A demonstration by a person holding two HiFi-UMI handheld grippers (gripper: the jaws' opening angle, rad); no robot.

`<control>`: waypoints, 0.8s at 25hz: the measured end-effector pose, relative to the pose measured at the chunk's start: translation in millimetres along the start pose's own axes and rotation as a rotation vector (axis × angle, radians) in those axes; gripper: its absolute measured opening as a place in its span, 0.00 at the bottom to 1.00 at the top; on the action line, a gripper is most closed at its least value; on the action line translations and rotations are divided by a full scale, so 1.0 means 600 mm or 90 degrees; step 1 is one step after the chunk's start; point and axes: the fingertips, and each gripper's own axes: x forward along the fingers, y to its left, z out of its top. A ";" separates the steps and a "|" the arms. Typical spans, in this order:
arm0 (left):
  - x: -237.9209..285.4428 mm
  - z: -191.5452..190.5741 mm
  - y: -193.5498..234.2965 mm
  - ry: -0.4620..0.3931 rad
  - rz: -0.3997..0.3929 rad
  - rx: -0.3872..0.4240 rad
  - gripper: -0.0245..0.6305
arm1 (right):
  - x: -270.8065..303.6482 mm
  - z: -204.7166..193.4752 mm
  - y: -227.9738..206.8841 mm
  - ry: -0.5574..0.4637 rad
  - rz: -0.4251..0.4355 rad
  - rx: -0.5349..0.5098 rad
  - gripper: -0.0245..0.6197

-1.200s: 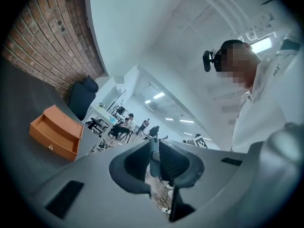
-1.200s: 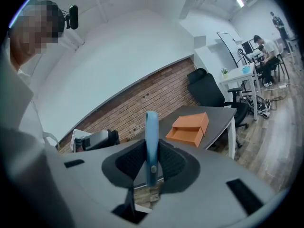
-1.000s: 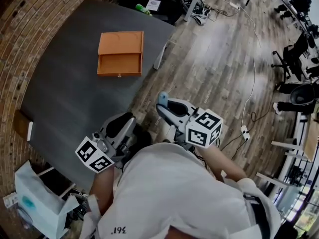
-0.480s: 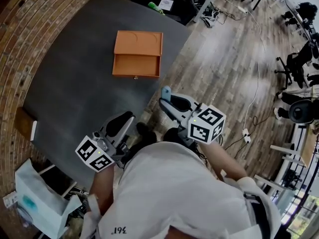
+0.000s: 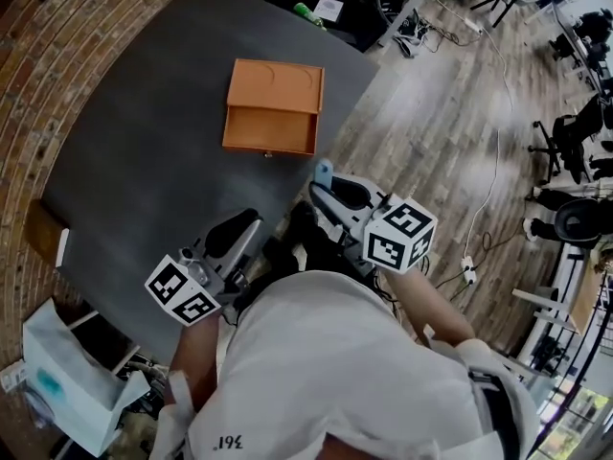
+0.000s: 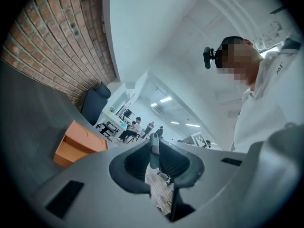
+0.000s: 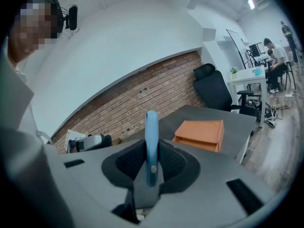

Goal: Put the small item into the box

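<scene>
White shirt (image 5: 326, 372); grey left gripper (image 5: 252, 218) and right gripper (image 5: 322, 186) carry black-and-white marker cubes (image 5: 399, 235).

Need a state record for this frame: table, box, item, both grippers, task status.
table: dark grey, holds only the box
box: orange, on the table, ahead of both grippers and touching neither
drawer: on the box's near side, looks pulled out
item: blue strip, upright between the right gripper's jaws
right gripper: shut on the blue strip, short of the box
left gripper: jaws together, nothing clearly held
task status: blue strip not yet in the box
</scene>
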 end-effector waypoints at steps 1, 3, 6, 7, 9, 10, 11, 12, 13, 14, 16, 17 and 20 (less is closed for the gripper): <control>0.001 0.004 0.005 -0.005 0.007 0.002 0.14 | 0.006 0.002 -0.003 0.003 0.005 -0.001 0.18; 0.003 0.011 0.015 -0.014 0.020 0.004 0.14 | 0.018 0.008 -0.010 0.011 0.016 -0.005 0.18; 0.011 0.018 0.027 -0.023 0.034 0.006 0.14 | 0.032 0.022 -0.023 0.018 0.029 -0.012 0.18; 0.014 0.021 0.030 -0.025 0.039 0.006 0.14 | 0.036 0.027 -0.027 0.020 0.033 -0.014 0.18; 0.022 0.026 0.036 -0.031 0.047 0.006 0.14 | 0.042 0.036 -0.035 0.023 0.041 -0.019 0.18; 0.026 0.028 0.038 -0.034 0.049 0.006 0.14 | 0.045 0.039 -0.039 0.025 0.044 -0.021 0.18; 0.030 0.029 0.041 -0.035 0.050 0.006 0.14 | 0.049 0.042 -0.043 0.027 0.046 -0.022 0.18; 0.033 0.030 0.043 -0.037 0.051 0.006 0.14 | 0.052 0.044 -0.047 0.028 0.048 -0.023 0.18; 0.035 0.031 0.045 -0.038 0.051 0.006 0.14 | 0.054 0.046 -0.049 0.029 0.049 -0.024 0.18; 0.036 0.031 0.047 -0.038 0.051 0.006 0.14 | 0.056 0.047 -0.051 0.029 0.050 -0.027 0.18; 0.039 0.033 0.051 -0.040 0.052 0.010 0.14 | 0.057 0.053 -0.054 0.027 0.049 -0.040 0.18; 0.043 0.037 0.053 -0.040 0.052 0.013 0.14 | 0.058 0.059 -0.056 0.027 0.050 -0.050 0.18; 0.059 0.056 0.064 -0.042 0.053 0.026 0.14 | 0.069 0.086 -0.066 0.027 0.055 -0.071 0.18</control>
